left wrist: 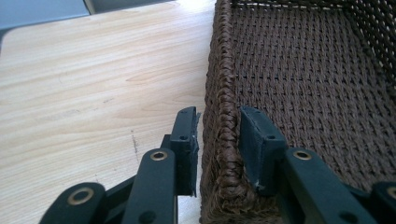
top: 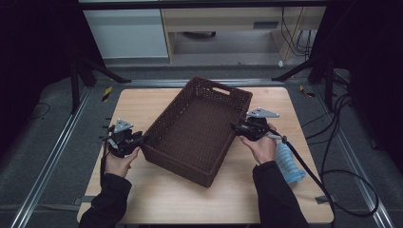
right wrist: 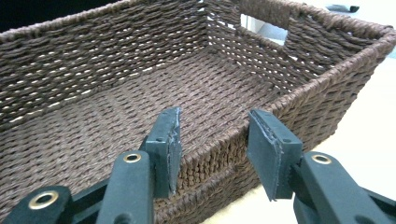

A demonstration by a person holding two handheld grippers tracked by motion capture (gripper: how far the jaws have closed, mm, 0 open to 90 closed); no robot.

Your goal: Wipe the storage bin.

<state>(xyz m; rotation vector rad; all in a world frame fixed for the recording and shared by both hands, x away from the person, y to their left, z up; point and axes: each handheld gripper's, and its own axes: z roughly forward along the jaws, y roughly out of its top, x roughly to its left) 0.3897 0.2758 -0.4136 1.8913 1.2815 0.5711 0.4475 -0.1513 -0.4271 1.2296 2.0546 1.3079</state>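
A dark brown woven basket (top: 166,116) lies slantwise in the middle of the wooden table (top: 138,102), with nothing inside it. My left gripper (top: 141,138) straddles the rim of its left long wall near the near corner. In the left gripper view the rim (left wrist: 225,93) runs between the jaws of this gripper (left wrist: 219,123), with a thin gap on each side. My right gripper (top: 234,127) straddles the right long wall. In the right gripper view one jaw of that gripper (right wrist: 215,126) sits inside the basket and the other stands off the outer wall (right wrist: 299,93).
A pale blue ribbed object (top: 289,164), perhaps a bottle, lies on the table under my right forearm. Cables trail off the table's right side. Bare tabletop lies in front of the basket and to its left.
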